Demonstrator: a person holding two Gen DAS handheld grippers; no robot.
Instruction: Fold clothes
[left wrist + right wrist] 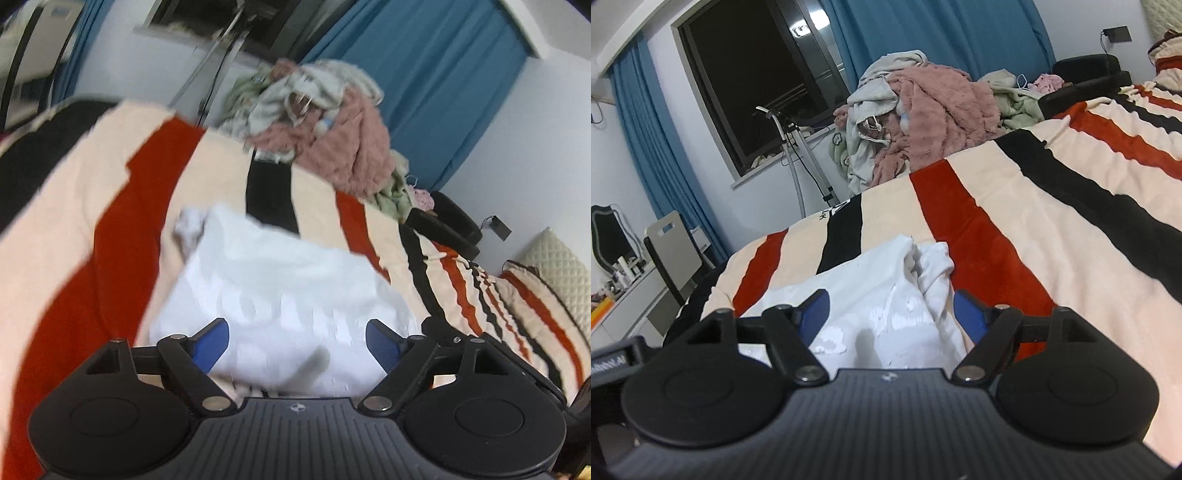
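A bed covered by a striped blanket (1015, 236) in cream, red and black fills both views. Nearest the cameras, the left gripper (297, 341) and the right gripper (891, 314) each hold their blue-padded fingers spread wide apart, clasping nothing. Just ahead of both lies a white garment (280, 291), partly folded on the blanket, with a faint pale print on its cloth; in the right wrist view its bunched, twisted end (932, 269) points away from the gripper. Farther back, at the bed's far edge, sits a heap of unfolded clothes (923, 114), pink fleece among grey and pale green pieces. Behind it hang blue curtains (923, 33) beside a dark window (753, 77).
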